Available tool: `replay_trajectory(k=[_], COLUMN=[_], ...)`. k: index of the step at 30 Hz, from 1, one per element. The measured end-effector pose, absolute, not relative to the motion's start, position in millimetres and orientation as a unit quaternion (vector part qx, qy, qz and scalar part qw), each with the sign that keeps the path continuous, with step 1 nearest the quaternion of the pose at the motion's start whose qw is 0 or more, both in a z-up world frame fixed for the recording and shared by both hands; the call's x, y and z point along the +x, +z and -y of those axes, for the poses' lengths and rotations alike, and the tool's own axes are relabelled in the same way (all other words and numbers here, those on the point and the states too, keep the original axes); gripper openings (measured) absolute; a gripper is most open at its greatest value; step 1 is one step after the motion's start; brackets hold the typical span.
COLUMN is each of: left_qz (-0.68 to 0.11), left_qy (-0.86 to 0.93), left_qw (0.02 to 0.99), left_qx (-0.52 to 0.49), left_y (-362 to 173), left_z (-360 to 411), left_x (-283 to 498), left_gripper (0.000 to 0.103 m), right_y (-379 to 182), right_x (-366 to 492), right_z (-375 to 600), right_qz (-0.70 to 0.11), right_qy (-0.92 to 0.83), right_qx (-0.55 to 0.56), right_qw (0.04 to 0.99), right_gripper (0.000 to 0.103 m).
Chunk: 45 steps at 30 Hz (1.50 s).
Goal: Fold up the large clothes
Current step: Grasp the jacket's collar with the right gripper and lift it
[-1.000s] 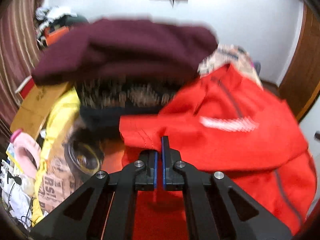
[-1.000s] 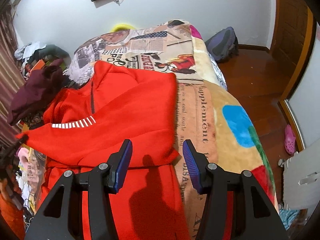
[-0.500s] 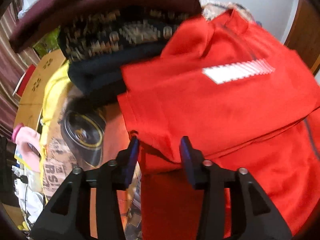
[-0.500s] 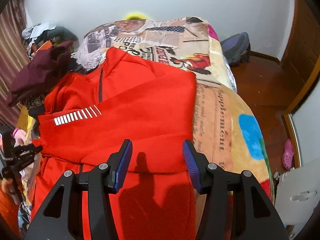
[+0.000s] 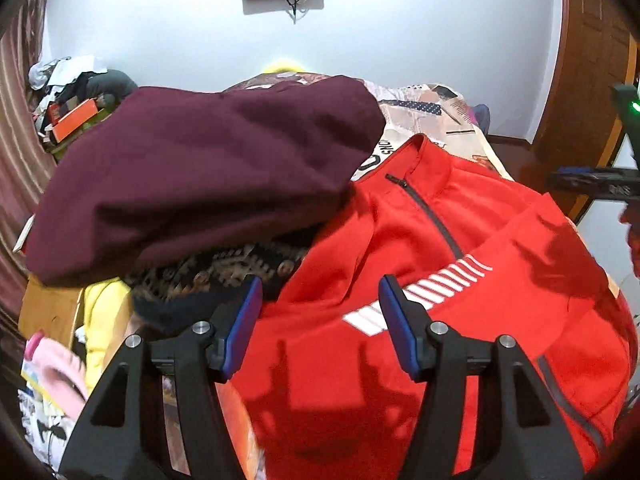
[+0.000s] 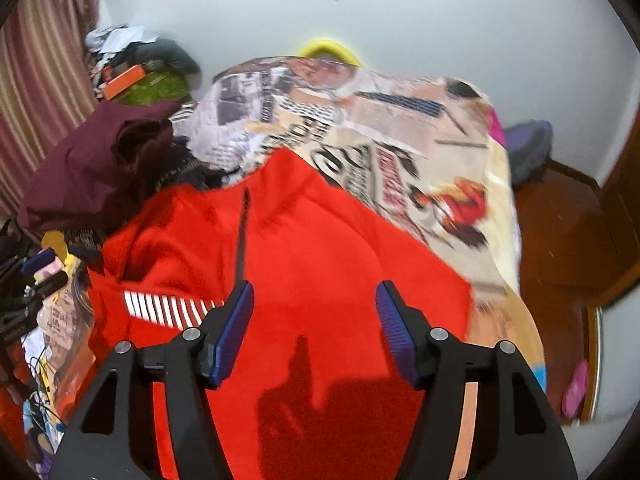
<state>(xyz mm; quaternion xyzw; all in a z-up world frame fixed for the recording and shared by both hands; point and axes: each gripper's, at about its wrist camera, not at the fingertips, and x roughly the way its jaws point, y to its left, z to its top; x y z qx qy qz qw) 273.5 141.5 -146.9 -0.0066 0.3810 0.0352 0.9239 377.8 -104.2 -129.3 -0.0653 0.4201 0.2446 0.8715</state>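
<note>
A large red zip-neck top [image 5: 460, 248] with white stripes lies spread on the bed, its sleeve folded across the chest. It also shows in the right wrist view [image 6: 328, 248]. My left gripper [image 5: 320, 320] is open and empty above the top's left side. My right gripper [image 6: 314, 328] is open and empty above the top's middle. The right gripper also shows at the far right edge of the left wrist view [image 5: 600, 180].
A maroon garment [image 5: 200, 176] sits on a pile of dark patterned clothes [image 5: 208, 276] left of the top. A newspaper-print blanket [image 6: 400, 136] covers the bed. Clutter and a yellow cloth [image 5: 100, 320] lie at the left. A wooden floor [image 6: 560, 220] is at the right.
My left gripper let go of the red sleeve edge, opened and pulled back upward. My right gripper stayed open and moved forward over the top.
</note>
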Motion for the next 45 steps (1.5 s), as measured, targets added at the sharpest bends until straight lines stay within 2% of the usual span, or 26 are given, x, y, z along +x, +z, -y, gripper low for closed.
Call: replay_trajectory(k=[12,19,21,22,23,24,26,31,39,45], left_qz=[-0.385,-0.391,-0.392,-0.393,-0.394,-0.394,-0.395,-0.395,-0.387,-0.376], left_qy=[0.048,0.053,0.054,0.053,0.053,0.054,0.05,0.044,0.03,0.007], left_qw=[0.922,0.919,0.918,0.918,0.918,0.917,0.917,0.917,0.922,0.926], left_qx=[0.003,-0.008,-0.006,-0.006,-0.007,-0.007,-0.01,-0.013,-0.007,-0.006], left_y=[-175,-187,-189,-190,-191,-191,-191,-181,-157,-137], left_z=[-145,-151,-151,-149,-148,-147,-144,-142,-130,-122], left_x=[313,323,324,325,325,325,323,315,289,265], left_gripper=[0.059,0.059,0.059,0.059,0.059,0.059,0.059,0.059,0.059,0.059], right_y=[-174,-206,-206,-206,-206,-205,-202,-184,-120,-109], right_x=[494,528,528,527,523,518,512,489,394,328], right_z=[31,21,23,23,23,22,20,27,62,91], right_qz=[-0.471,-0.496,-0.492,-0.488,-0.481,-0.474,-0.467,-0.457,-0.393,-0.381], right_qy=[0.269,0.279,0.284,0.285,0.289,0.291,0.29,0.291,0.323,0.338], right_qx=[-0.084,-0.068,-0.059,-0.056,-0.056,-0.06,-0.063,-0.062,-0.062,-0.056], right_qw=[0.836,0.82,0.821,0.823,0.826,0.829,0.833,0.839,0.859,0.859], right_gripper=[0.06,0.063,0.059,0.052,0.043,0.038,0.014,0.01,0.009,0.009])
